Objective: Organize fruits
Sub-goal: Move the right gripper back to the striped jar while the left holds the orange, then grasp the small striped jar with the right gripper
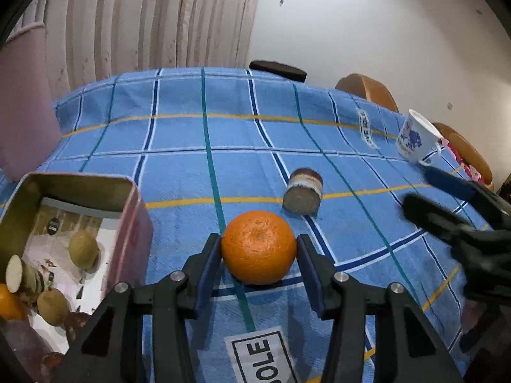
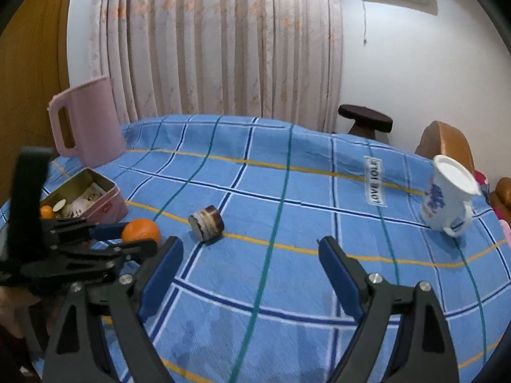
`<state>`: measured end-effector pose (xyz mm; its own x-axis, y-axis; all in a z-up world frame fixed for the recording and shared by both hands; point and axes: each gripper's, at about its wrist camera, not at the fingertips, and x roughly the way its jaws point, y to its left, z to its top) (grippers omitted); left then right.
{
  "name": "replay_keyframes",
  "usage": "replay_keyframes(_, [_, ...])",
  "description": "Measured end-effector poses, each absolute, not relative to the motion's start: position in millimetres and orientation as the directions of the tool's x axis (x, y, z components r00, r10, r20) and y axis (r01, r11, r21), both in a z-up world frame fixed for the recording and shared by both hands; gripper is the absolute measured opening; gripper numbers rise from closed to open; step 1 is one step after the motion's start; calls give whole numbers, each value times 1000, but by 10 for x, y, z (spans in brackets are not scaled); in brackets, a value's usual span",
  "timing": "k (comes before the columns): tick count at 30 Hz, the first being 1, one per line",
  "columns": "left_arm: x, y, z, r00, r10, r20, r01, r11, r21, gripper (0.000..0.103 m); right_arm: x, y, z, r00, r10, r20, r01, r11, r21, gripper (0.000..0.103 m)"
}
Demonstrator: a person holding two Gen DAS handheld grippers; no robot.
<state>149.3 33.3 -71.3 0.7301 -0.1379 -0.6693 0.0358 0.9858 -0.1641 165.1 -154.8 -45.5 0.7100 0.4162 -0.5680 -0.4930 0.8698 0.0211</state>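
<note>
Left gripper (image 1: 259, 249) sits low over the blue checked tablecloth (image 1: 242, 146), its two blue-padded fingers (image 1: 209, 268) bracketing a round orange fruit (image 1: 258, 246) that rests on the cloth; the pads stand right at the fruit's sides, the left one apparently touching, though I cannot tell whether they are actually pressing. From the right wrist view the same gripper reaches in level from the left edge, with the orange at its fingertips. Just to its left stands an open pink rectangular tin (image 1: 134, 223) with a gold lining, its near corner close beside the left finger, so room on that side is tight. Inside the tin lie two greenish-brown kiwi-like fruits (image 1: 83, 248), a cut pale slice (image 1: 14, 273) and another orange piece (image 1: 9, 303). Ahead of the orange and slightly right, a small brown-and-white cylindrical jar (image 1: 303, 194) lies on its side, near but apart from the fruit. Right gripper (image 2: 249, 271) hovers above a bare stretch of cloth, jaws spread wide with nothing between them, angled slightly downward. Well off to the right, near the cloth's edge, stands a white mug with a blue print (image 2: 447, 198). A tall pink plastic pitcher (image 2: 86, 121) stands behind the tin by the far left edge, and pale pleated curtains (image 2: 217, 41) hang beyond the table.
</note>
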Motion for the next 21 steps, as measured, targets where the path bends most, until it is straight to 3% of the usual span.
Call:
replay_keyframes(3, [1464,371,-656,761,-89,-642,-2,990,-140,50,1833,-1350,-561,689,405,-600,-499,867,12,85])
replay_keyframes(5, [1472,401,-644,766,-77,-638,-13,991,-134,50,1941,-1235,-624,662,411,-627,-514,857,20,69])
replay_keyframes(7, [1479,418,-639,768,-70,-637,-20,991,-133,50,2010,-1154,-676,648,414,-640,-526,850,18,59])
replay_keyframes(13, [1460,436,-625,778,-68,-625,-24,990,-137,50,2126,-1007,-780,597,466,-653,-576,815,56,55])
replay_keyframes(18, [1445,433,-626,778,-65,-625,-26,990,-135,50,2224,-961,-821,546,505,-669,-597,794,112,42])
replay_keyframes(21, [1427,452,-613,786,-63,-615,-32,989,-142,50,2189,-957,-818,546,506,-668,-601,792,109,40])
